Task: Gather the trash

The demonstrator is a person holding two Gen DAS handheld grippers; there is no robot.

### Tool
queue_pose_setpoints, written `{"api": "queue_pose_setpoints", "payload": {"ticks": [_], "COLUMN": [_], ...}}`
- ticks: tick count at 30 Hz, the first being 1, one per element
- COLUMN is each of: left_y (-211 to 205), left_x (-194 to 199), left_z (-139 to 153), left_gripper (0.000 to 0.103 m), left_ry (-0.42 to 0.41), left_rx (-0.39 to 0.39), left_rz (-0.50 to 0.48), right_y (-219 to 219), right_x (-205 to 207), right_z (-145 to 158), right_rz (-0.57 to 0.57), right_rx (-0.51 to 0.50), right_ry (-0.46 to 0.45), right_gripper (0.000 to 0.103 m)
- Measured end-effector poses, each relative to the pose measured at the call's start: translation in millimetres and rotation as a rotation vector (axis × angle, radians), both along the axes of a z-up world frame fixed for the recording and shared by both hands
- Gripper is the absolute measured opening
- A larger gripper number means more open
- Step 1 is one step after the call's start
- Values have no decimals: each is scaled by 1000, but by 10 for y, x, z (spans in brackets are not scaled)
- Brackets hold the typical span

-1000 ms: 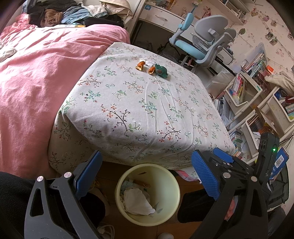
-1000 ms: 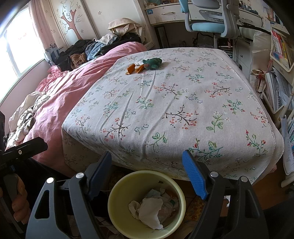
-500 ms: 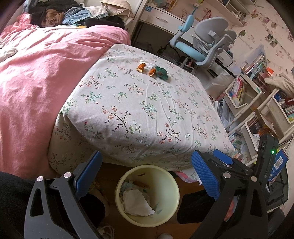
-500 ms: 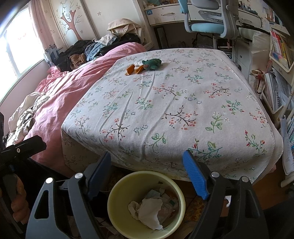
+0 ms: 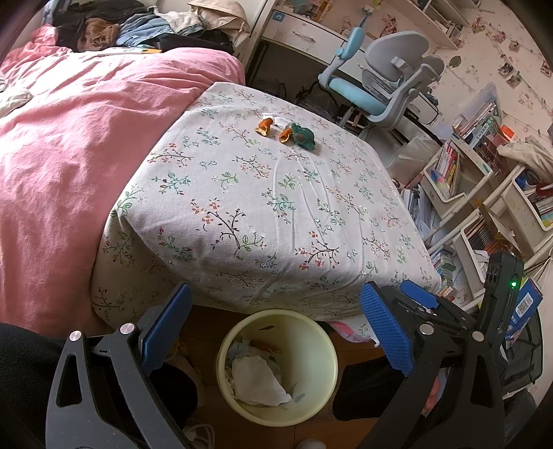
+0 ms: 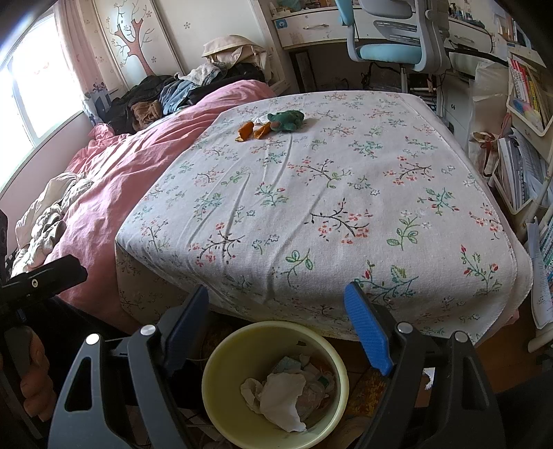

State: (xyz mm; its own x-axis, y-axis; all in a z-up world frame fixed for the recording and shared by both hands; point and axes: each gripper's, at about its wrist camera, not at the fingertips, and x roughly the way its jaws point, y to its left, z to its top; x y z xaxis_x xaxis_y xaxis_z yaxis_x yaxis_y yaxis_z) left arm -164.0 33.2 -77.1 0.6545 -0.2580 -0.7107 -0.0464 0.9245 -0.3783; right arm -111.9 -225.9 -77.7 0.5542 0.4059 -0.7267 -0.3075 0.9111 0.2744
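Note:
A pale yellow trash bin (image 5: 326,349) (image 6: 214,366) stands on the floor at the foot of the bed, with crumpled white paper (image 5: 257,380) (image 6: 280,397) and other scraps inside. Two orange peel pieces (image 5: 265,125) (image 6: 246,130), a green crumpled item (image 5: 302,135) (image 6: 286,119) and a white tissue scrap (image 5: 276,119) lie at the far side of the floral sheet (image 5: 262,207) (image 6: 328,207). My left gripper (image 5: 276,331) and right gripper (image 6: 276,328) are both open and empty, held above the bin.
A pink duvet (image 5: 69,155) covers the bed's left part, with clothes (image 5: 138,24) piled beyond. A blue-grey desk chair (image 5: 380,79) and desk stand behind the bed. Book-filled shelves (image 5: 466,165) crowd the right. The right gripper shows in the left wrist view (image 5: 449,311).
Both cameras have tilted slightly, so the bed shifted down a little in view. Both grippers stay open over the bin.

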Motion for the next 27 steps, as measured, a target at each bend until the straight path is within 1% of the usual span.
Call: {"api": "queue_pose_setpoints", "payload": {"ticks": [14, 19, 22, 27], "left_y": [14, 65, 127, 188], "left_x": [-6, 2, 96, 409], "left_z": [11, 68, 149, 303], "left_gripper": [94, 94, 94, 94], "left_ry": [-10, -40, -62, -93], "left_rx": [-8, -27, -34, 15], "left_rz": [12, 27, 43, 48], "right_y": [13, 8, -6, -9], "right_x": [-10, 0, 60, 295], "right_z": [3, 16, 69, 252], "right_rz": [-3, -4, -8, -14], "right_rx": [-1, 13, 49, 47], "right_ry": [-3, -3, 7, -19], "right_gripper": [78, 78, 78, 78]}}
